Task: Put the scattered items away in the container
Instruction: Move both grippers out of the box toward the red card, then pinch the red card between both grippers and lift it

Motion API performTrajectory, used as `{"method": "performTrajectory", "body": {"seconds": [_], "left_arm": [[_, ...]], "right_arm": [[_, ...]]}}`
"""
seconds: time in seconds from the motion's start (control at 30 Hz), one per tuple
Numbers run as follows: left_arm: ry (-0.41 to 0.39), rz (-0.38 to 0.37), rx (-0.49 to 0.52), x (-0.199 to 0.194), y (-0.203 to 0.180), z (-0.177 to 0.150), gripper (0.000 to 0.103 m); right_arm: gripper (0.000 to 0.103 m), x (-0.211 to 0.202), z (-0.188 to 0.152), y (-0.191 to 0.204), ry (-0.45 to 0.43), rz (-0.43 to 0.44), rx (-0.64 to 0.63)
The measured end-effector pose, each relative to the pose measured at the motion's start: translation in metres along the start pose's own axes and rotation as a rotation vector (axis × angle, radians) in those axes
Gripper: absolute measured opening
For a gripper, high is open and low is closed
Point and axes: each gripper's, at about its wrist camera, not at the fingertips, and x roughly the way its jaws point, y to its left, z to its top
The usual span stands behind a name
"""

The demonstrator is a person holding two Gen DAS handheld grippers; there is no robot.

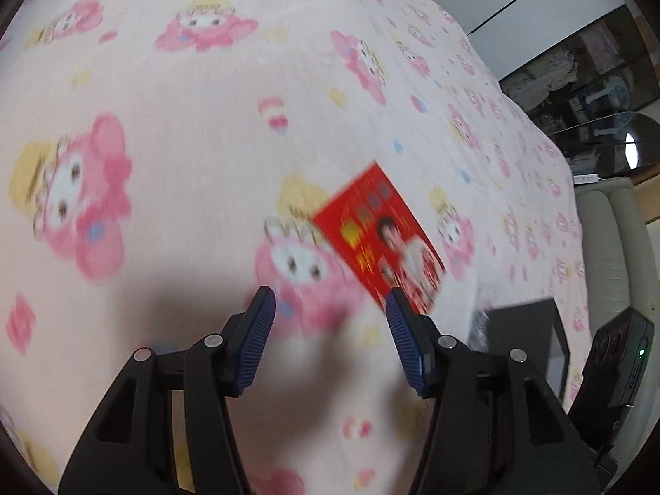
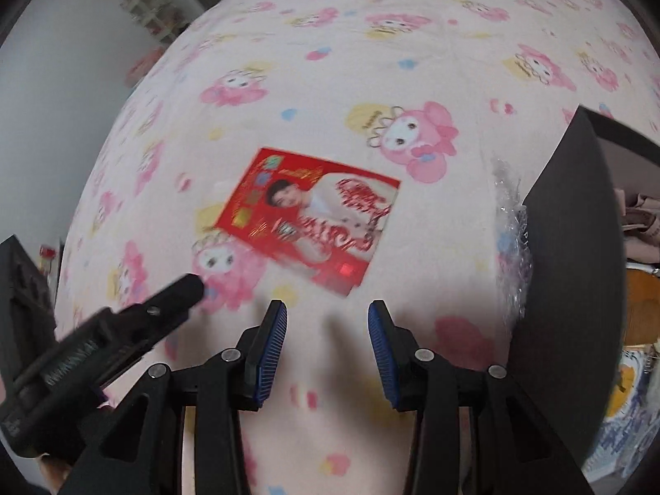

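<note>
Two hand-held grippers, left hand-held gripper [image 1: 330,301] and right hand-held gripper [image 2: 328,309], hung parted and empty above a bed [image 2: 412,62]; a red card [image 2: 307,216] lay flat beside a black box [image 2: 577,247].

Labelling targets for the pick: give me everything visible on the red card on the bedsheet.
The red card is a flat glossy rectangle, printed with a person's photo, gold and white lettering and small coloured squares. It lies face up and skewed on the pink cartoon-print sheet, left of the black box. Only the sheet touches it; both tongs are clear of it. Motion blur hides the text.
</note>
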Motion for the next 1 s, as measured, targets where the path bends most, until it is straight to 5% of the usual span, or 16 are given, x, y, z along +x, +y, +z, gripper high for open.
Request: {"method": "performTrajectory", "body": {"seconds": [0.17,0.3,0.7,0.9,1.0], "left_arm": [[-0.046,-0.027,0.005,0.025,0.002,0.048,0.057],[0.026,-0.029,0.008,0.059,-0.001,0.065,0.056],[0.183,0.006,0.076,0.044,0.003,0.004,0.057],[0.094,0.045,0.096,0.051,-0.003,0.018,0.055],[0.113,0.059,0.096,0.052,-0.008,0.014,0.051]], "right_arm": [[0.04,0.029,0.027,-0.028,-0.023,0.001,0.162],[0.04,0.056,0.04,-0.027,0.027,0.024,0.157],[0.044,0.04,0.008,-0.021,0.113,0.123,0.095],[0.045,0.049,0.004,-0.026,0.069,0.035,0.1],[0.045,0.055,0.005,-0.027,0.075,0.061,0.096]]}}
